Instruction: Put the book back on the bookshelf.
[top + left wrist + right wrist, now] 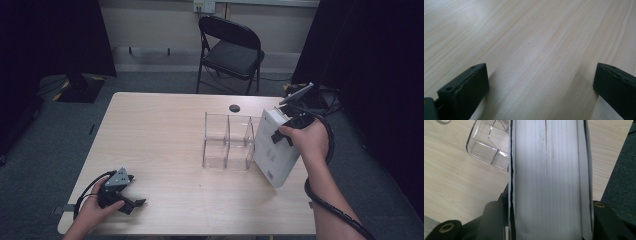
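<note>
Right now my right gripper (286, 131) clamps the thick white book (272, 147) across its covers beside the clear divider rack (227, 140) (heavy, stiff, slick-jacketed, so I'd grip mid-spine), my left gripper (131, 202) resting open.

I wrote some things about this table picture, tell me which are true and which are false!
1. The right gripper is holding a white book. True.
2. The book is already standing inside the clear organizer. False: it is tilted just to the right of the organizer, held by the gripper.
3. The left gripper has its jaws open with nothing between them. True.
4. A red ball lies on the table. False: there is no ball there.
5. A black folding chair stands behind the table. True.
</note>
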The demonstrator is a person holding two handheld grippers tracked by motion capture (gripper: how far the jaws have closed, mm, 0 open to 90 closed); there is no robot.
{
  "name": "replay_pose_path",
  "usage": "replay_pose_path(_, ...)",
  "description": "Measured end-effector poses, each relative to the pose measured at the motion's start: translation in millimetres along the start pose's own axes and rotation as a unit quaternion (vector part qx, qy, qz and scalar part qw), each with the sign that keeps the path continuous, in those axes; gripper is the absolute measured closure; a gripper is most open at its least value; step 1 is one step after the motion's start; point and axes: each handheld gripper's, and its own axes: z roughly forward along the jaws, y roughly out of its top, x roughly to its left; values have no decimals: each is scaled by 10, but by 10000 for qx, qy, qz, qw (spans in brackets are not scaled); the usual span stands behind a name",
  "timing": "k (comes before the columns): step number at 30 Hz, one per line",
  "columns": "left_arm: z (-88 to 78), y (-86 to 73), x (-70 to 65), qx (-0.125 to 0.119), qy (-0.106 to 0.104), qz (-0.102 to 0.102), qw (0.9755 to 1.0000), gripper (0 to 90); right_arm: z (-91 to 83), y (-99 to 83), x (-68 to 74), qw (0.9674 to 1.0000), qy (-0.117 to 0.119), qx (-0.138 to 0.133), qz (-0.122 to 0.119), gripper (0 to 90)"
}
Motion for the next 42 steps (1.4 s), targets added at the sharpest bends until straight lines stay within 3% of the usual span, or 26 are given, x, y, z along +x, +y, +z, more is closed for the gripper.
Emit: replay_pose_path(42, -1, 1, 4, 4, 11, 31, 10000, 0, 132, 188, -32, 9989, -88, -90, 441, 522)
